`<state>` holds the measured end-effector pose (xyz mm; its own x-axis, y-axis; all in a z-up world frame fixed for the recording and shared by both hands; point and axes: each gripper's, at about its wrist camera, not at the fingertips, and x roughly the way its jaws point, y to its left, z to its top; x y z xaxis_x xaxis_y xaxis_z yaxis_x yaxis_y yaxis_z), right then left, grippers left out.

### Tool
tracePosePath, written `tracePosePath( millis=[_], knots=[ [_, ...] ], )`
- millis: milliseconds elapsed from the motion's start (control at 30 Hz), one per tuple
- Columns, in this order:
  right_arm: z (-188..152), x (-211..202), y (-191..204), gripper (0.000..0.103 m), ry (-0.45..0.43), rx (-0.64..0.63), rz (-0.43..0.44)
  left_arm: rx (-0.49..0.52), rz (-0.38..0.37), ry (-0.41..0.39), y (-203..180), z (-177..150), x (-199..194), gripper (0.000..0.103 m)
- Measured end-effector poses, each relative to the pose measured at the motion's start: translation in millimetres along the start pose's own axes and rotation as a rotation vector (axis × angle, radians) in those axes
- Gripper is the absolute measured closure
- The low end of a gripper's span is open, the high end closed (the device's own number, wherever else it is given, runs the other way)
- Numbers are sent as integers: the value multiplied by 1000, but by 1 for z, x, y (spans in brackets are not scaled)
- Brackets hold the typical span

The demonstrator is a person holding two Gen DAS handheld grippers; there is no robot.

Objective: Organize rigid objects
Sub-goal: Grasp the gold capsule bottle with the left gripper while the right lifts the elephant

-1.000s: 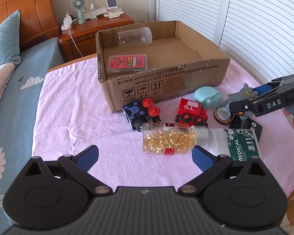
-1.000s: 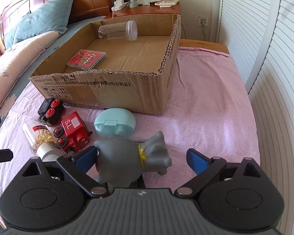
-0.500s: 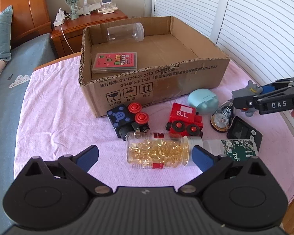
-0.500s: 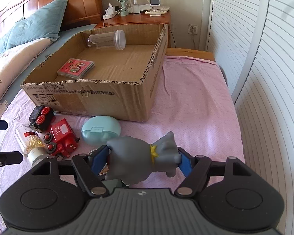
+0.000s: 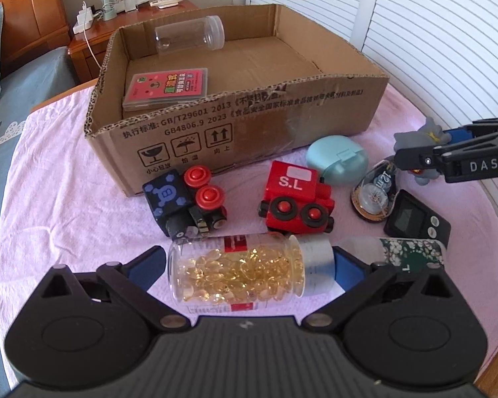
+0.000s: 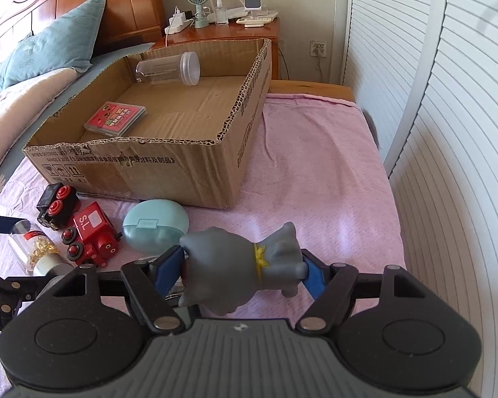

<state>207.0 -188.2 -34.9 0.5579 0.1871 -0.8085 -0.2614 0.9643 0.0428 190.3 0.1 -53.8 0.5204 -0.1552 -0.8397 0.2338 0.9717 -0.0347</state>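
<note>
Grey rubbery figurine [image 6: 239, 272] sits clamped between the right gripper [image 6: 244, 270] fingers [image 6: 169, 265], low centre of the right wrist view, both blue pads pressed on its sides. In the left wrist view the same figurine [image 5: 421, 136] shows at the right edge, lifted off the pink cloth [image 5: 66, 199].

Left gripper [image 5: 249, 265] fingers are spread wide, one either side of the capsule bottle [image 5: 245, 272], which lies on its side at lower centre of the left view. Blue pads sit just beside the bottle ends; can't tell if they touch. Not gripped.

Cardboard box [image 5: 265, 126] fills upper centre of the left view, open top. Inside: clear jar [image 5: 189, 36] on its side at the back wall, pink card case [image 5: 167, 86] flat near the front left corner.

On the cloth in front of the box, left to right in the left view: black toy train [image 5: 182, 202], red toy train [image 5: 295, 195] marked S.L, teal oval case [image 5: 337, 159] near the box wall. Right of those: glass ornament [image 5: 375, 195], black timer [image 5: 415, 219], green medical bottle [image 5: 411, 252] lying beside the capsule bottle cap.

Nightstand [image 6: 222, 31] with a small fan [image 6: 198, 0] at the top of the right view, behind the box.
</note>
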Motion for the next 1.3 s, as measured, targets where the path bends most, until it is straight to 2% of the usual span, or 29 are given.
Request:
tracePosePath(
  millis=[233,433,567,700,800,1033,1167,1300],
  knots=[
    [-9,6,-2,24,-4,-30,-43,-46,80,-8,22,-11,-1,1],
    [-25,7,-9,11,-17,-19,-55,-115,91,-13,33,-22,7,1],
    [-35,6,-13,7,-20,-43,-63,-110,95,-46,34,-26,7,0],
    [-41,7,-17,0,-26,-76,-62,-117,96,-39,34,-24,7,0],
    [-47,5,-15,0,-42,-135,-57,-121,102,-53,34,-26,7,0],
    [-56,1,-20,0,-82,-167,-11,-115,107,-76,33,-31,6,0],
    [-55,1,-20,0,-73,-172,-8,-55,144,-116,20,-31,-1,4],
    [-49,4,-21,0,-49,-185,0,-86,143,-119,17,-29,-4,10]
  ],
)
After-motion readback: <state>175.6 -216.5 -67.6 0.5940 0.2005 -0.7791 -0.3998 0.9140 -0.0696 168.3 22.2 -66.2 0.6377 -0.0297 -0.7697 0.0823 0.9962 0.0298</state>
